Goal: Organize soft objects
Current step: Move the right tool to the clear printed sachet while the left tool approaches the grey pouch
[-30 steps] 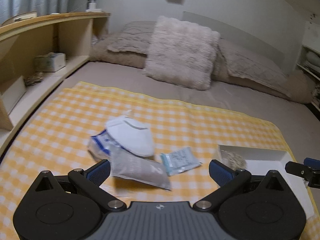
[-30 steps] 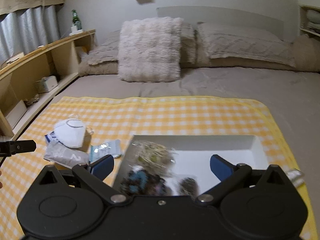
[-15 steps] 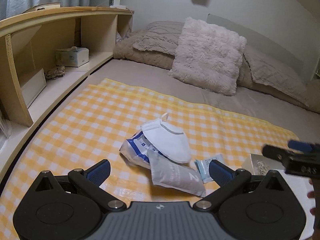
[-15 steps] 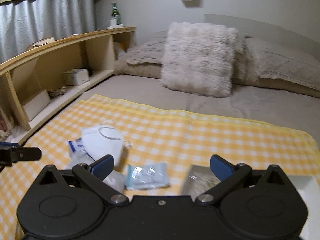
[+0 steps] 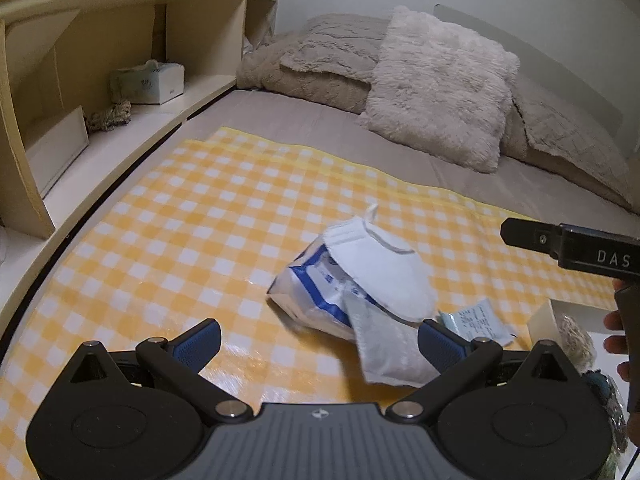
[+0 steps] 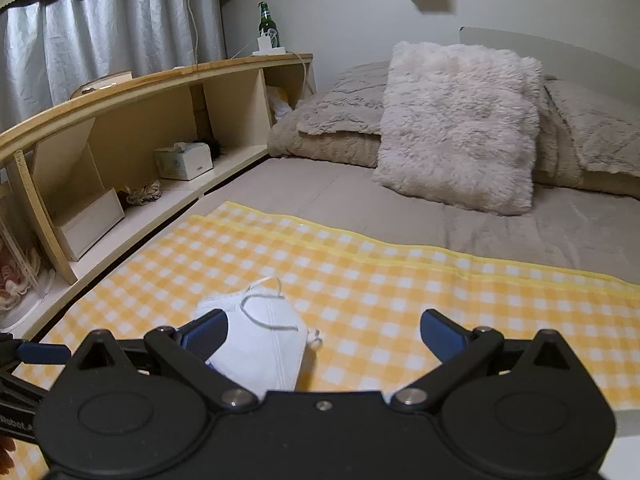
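A white face mask (image 5: 380,268) lies on top of a blue-and-white packet (image 5: 308,296) and a grey pouch (image 5: 388,344) on the yellow checked cloth (image 5: 192,232). A small light-blue packet (image 5: 478,322) lies to their right. My left gripper (image 5: 320,340) is open and empty, close in front of the pile. My right gripper (image 6: 324,328) is open and empty, with the mask (image 6: 260,340) just ahead by its left finger. Its finger (image 5: 560,240) shows at the right of the left wrist view. A white tray (image 5: 560,320) with bagged items sits at the right.
A wooden shelf unit (image 6: 132,136) runs along the left of the bed, holding a tissue box (image 6: 184,160), a rope bundle (image 6: 144,194) and a green bottle (image 6: 268,28) on top. A fluffy cushion (image 6: 460,120) and pillows lie at the head of the bed.
Both grippers have swung left, away from the tray and toward the pile. The right gripper now points over the mask. Both stay open and empty.
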{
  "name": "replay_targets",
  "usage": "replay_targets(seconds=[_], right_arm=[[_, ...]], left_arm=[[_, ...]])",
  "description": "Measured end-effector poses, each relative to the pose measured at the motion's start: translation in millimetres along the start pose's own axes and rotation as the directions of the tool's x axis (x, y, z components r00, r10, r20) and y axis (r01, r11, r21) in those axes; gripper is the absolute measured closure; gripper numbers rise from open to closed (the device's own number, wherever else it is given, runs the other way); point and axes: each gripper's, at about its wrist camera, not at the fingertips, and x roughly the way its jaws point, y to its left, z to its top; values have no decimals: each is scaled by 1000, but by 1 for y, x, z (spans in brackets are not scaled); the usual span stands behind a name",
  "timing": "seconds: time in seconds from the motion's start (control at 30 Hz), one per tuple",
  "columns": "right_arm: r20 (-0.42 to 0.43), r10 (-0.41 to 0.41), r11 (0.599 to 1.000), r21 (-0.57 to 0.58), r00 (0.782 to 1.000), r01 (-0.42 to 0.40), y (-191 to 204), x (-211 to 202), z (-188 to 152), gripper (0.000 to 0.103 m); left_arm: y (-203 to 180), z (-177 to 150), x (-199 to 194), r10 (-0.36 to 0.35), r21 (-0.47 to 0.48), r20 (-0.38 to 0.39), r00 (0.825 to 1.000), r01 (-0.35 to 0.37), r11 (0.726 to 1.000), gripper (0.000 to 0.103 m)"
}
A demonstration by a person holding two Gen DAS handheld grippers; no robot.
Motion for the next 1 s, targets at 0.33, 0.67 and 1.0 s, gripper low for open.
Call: replay_targets(seconds=[0.33, 0.67, 1.0], right_arm=[[-85, 50, 998, -28, 995, -53, -2, 59, -10, 0], [-288, -68, 996, -68, 955, 51, -28, 96, -35, 0], [-399, -104, 991, -124, 911, 59, -25, 114, -60, 0]], left_arm=[[3, -3, 37, -139, -96, -85, 987, 131, 987, 8], [-8, -10, 73, -221, -241, -170, 960, 177, 954, 63], [8, -15, 55, -175, -149, -257, 951, 140, 979, 100]])
